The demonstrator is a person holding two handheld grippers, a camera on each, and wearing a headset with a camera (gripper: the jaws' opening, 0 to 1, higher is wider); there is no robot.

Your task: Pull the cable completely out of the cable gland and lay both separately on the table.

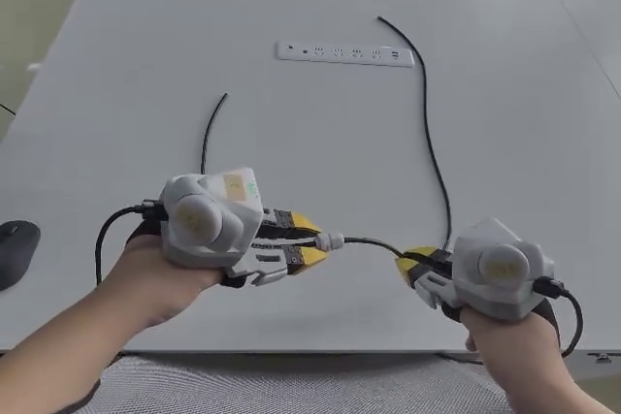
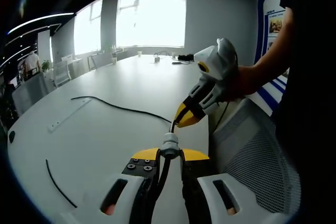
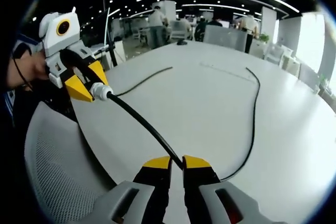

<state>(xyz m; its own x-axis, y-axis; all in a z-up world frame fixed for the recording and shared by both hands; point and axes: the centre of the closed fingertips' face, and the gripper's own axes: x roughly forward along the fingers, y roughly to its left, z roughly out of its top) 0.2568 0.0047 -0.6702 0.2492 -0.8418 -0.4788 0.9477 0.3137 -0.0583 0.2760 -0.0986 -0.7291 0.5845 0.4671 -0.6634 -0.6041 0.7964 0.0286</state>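
- Gripping the cable gland (image 1: 331,239) at its yellow jaw tips, the left gripper (image 1: 309,242) has its jaws drawn in close on it; the gland's pale body sticks out just past the tips.
- Left gripper view: the gland (image 2: 169,146) sits between the tips, and a black line runs down from it between the jaws.
- Right gripper (image 1: 411,261): jaws nearly together, pinching the black cable (image 1: 428,128) just beside the gland side.
- Right gripper view: the cable (image 3: 140,120) runs taut from that gripper's tips (image 3: 177,162) to the gland (image 3: 100,92) in the left gripper (image 3: 84,85).
- Cable is in the gland, not out of it.
- Both grippers are held above the near edge of the white table (image 1: 291,133), facing each other, near but apart.
- Past the right gripper the cable lies on the table, curving toward a white power strip (image 1: 344,53).
- A short black cable piece (image 1: 209,128) lies beyond the left gripper; cannot tell whether it joins.
- Dark mouse (image 1: 15,249) at the table's left edge.
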